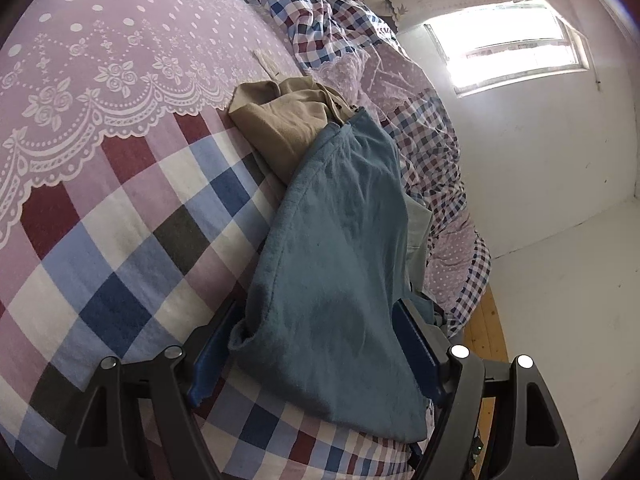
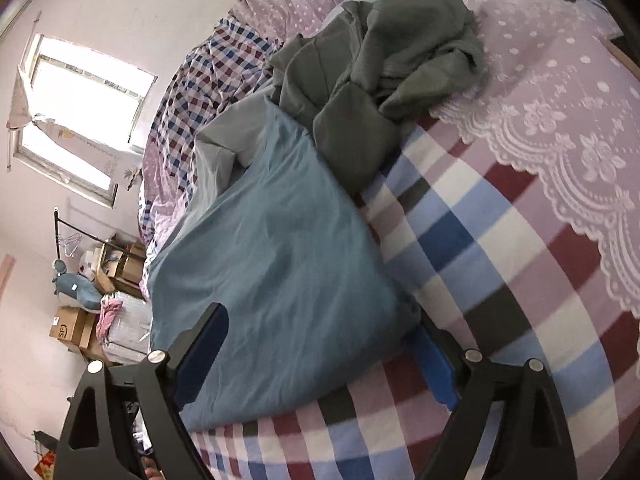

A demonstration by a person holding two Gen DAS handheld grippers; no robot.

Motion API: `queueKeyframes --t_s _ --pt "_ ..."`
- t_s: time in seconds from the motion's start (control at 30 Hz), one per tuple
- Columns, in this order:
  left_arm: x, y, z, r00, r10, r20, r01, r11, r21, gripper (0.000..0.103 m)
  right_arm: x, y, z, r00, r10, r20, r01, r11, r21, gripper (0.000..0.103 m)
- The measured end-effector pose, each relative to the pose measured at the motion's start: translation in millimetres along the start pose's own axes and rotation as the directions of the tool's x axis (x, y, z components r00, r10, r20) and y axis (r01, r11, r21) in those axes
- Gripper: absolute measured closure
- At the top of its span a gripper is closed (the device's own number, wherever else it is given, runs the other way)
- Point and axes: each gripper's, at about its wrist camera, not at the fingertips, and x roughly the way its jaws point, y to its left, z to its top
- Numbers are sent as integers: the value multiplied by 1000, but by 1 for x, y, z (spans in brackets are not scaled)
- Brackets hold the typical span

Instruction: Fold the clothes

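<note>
Left wrist view puts your left tool (image 1: 320,344) at the bottom centre of the frame, its two blue-padded fingers (image 1: 208,364) spread wide on either side of the blue garment (image 1: 340,248). The cloth bulges between them and drapes over the space they frame, but you cannot tell from this view whether the pads actually press on it. The blue garment runs from the lower centre up toward the middle of the frame, lying on the checked bedsheet (image 1: 120,240). At its upper end it overlaps a crumpled tan garment (image 1: 280,120), which sits where the checks meet the lilac lace-printed part of the sheet. A rumpled small-check quilt (image 1: 420,128) fills the band to the right, with a bright window (image 1: 508,44) in the upper right and a strip of wooden floor (image 1: 486,332) at the lower right.

Right wrist view shows your right tool (image 2: 320,348) at the bottom centre, jaws likewise set wide apart with the blue garment (image 2: 276,248) lying across the gap; the left finger (image 2: 208,344) rests on top of the cloth, the right one sits at its edge. Whether it has a hold cannot be told. An olive-green garment (image 2: 392,56) lies heaped at the top centre, touching the blue one's far end. Cardboard boxes (image 2: 72,326) stand at the lower left.
</note>
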Motion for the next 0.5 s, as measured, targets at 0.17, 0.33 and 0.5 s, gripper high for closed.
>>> queueKeyframes --t_s 0.17,0.33,0.5 --pt "0 1 -1 1000 -1 6 1 1000 -9 22 8 4 2 999 -32 23 32 999 -11 10" --pt "2 1 1 1000 -3 8 3 1000 -18 22 13 9 0 998 -54 42 55 998 -27 7" --pt "5 3 5 1000 -13 15 14 999 -39 22 7 5 -4 999 -9 42 8 1000 12 7"
